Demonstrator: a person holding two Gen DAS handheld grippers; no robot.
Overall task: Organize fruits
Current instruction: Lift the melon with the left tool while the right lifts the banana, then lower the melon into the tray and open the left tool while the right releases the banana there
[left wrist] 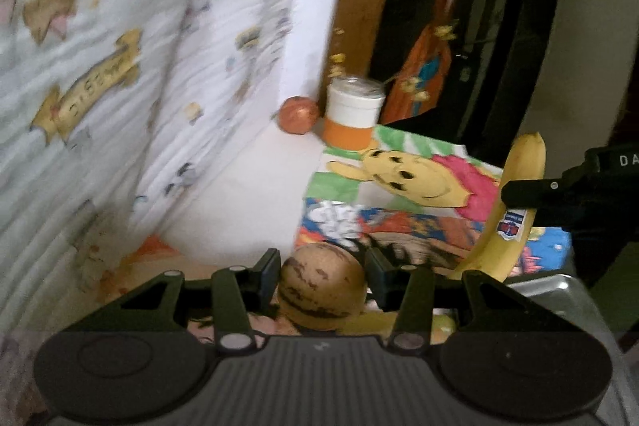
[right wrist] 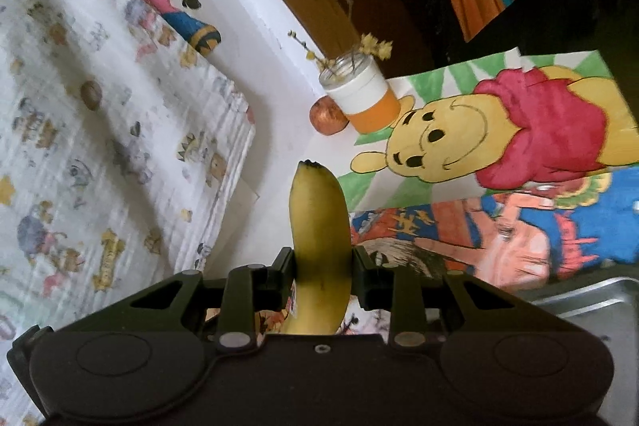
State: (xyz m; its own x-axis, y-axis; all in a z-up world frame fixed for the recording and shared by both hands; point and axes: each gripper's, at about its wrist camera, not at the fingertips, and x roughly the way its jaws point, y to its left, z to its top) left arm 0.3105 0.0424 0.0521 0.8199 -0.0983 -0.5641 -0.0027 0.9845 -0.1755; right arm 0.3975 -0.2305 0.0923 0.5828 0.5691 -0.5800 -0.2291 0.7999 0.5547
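My left gripper (left wrist: 322, 272) is shut on a round tan fruit with dark streaks (left wrist: 321, 286), held above the table. My right gripper (right wrist: 322, 272) is shut on a yellow banana (right wrist: 319, 226) with a sticker, its dark tip pointing away. The banana also shows in the left wrist view (left wrist: 507, 210), held by the right gripper's black finger (left wrist: 531, 190). A reddish-orange round fruit (left wrist: 297, 114) sits at the back of the table next to a cup; it also shows in the right wrist view (right wrist: 327, 114). A metal tray (left wrist: 551, 286) lies at the lower right, also in the right wrist view (right wrist: 599, 300).
A white and orange cup (right wrist: 367, 98) with dried yellow flowers stands at the back. Cartoon drawings (right wrist: 499, 130) lie on the white table. A patterned cloth (right wrist: 100, 126) covers the left side. A wooden frame (left wrist: 359, 6) and a dark opening are behind.
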